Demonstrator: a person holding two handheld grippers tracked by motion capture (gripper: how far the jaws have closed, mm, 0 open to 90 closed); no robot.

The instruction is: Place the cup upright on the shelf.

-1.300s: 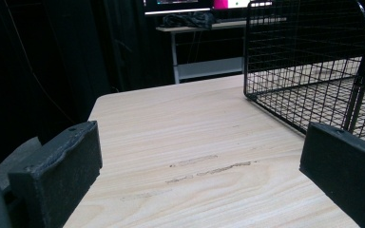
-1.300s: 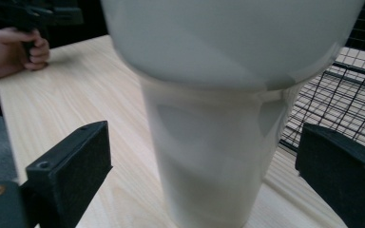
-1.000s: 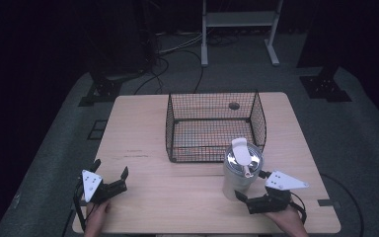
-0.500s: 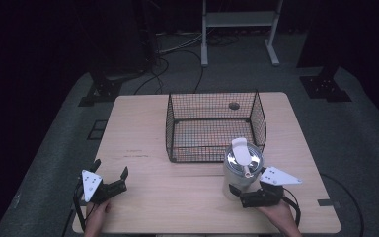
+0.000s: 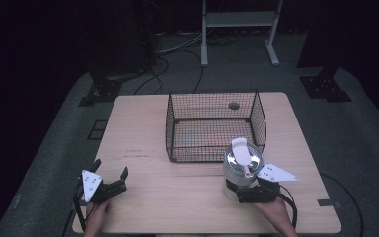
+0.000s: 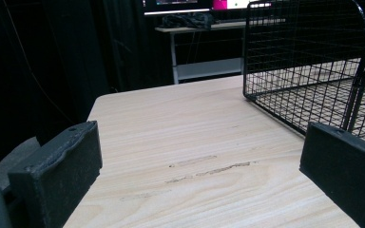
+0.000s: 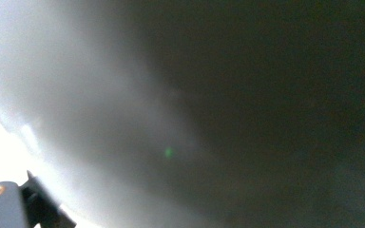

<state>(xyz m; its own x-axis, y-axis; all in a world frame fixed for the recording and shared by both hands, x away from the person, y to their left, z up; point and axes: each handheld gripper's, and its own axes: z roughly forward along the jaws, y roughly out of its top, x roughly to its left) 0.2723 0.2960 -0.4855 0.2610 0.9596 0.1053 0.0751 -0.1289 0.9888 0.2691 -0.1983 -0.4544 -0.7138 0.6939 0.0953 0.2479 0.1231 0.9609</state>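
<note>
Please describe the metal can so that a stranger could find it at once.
Start at the black wire basket on the wooden table. Just outside its near right corner stands the can, against the right gripper. It is a silvery cylinder with a white top piece.

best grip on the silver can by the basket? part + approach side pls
Grip the can on its round side wall, coming from the person's side, level with the table. It stands upright, the wire basket crowds its far side, and the top carries a white scoop-like piece that likely gives poor purchase. The right gripper is already against that near wall; the left gripper rests open, well clear.
</note>
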